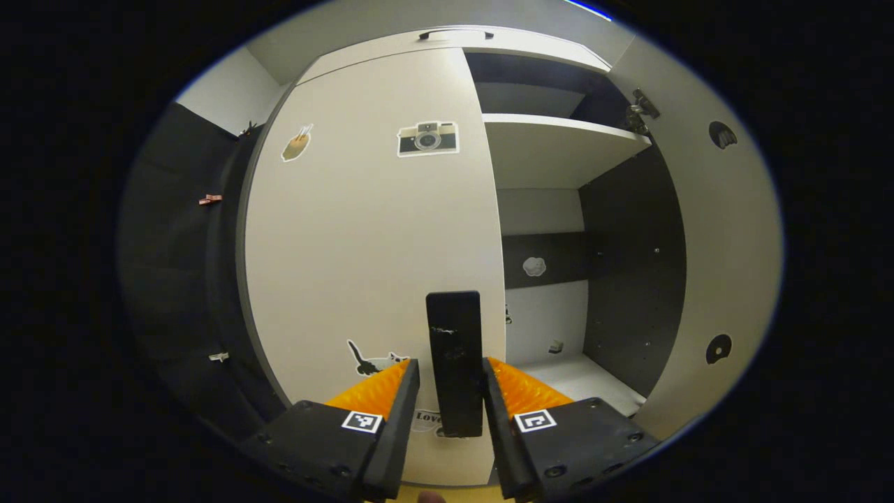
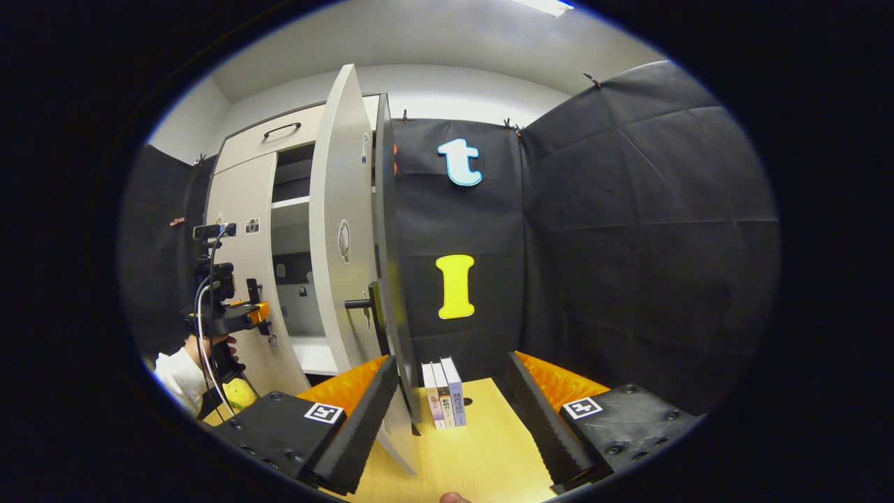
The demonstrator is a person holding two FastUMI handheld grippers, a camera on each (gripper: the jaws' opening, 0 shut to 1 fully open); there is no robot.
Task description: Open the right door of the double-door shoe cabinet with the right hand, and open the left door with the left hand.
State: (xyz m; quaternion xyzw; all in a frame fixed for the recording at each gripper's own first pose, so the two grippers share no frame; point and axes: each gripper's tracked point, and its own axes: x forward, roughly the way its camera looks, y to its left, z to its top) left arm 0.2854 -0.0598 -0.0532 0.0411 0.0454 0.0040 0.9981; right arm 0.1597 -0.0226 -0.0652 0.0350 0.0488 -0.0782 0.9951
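L claw (image 1: 450, 398) is seen w/ fingers narrowed around the black handle (image 1: 454, 363) of the left door (image 1: 363, 244), which is shut or nearly so; actual pad contact can't be told. Right door (image 1: 719, 265) is swung wide, shelf (image 1: 559, 143) & dark interior exposed. In right gripper view, R claw (image 2: 447, 412) is spread wide, holding nothing, w/ the open door's edge (image 2: 391, 279) between its fingers. Three books (image 2: 443, 395) are stood upright on the wooden counter (image 2: 482, 454) beside it.
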